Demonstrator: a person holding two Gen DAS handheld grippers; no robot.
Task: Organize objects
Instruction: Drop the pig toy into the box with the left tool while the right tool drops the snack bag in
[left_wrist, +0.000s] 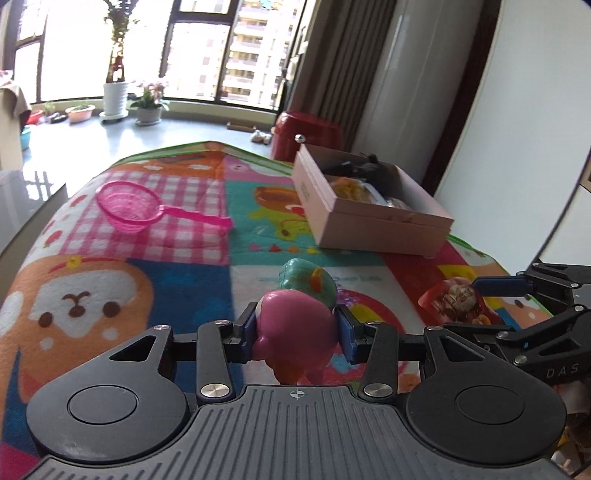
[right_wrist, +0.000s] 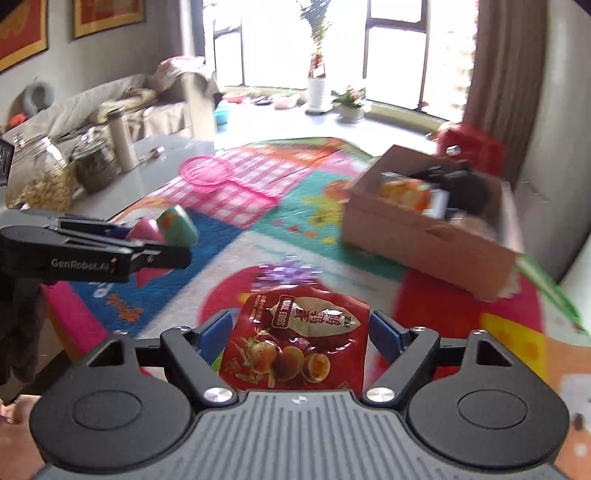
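My left gripper (left_wrist: 295, 328) is clamped on a pink and teal squishy toy (left_wrist: 295, 332), held above the colourful play mat (left_wrist: 110, 280). My right gripper (right_wrist: 301, 334) pinches a red quail egg packet (right_wrist: 295, 339) between its blue pads. The open cardboard box (left_wrist: 384, 221) sits ahead to the right, a pink strainer (left_wrist: 129, 206) lying well apart to its left.

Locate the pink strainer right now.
The pink strainer lies on the play mat's pink checked patch, far left in the left wrist view, well left of the cardboard box, untouched by either gripper.
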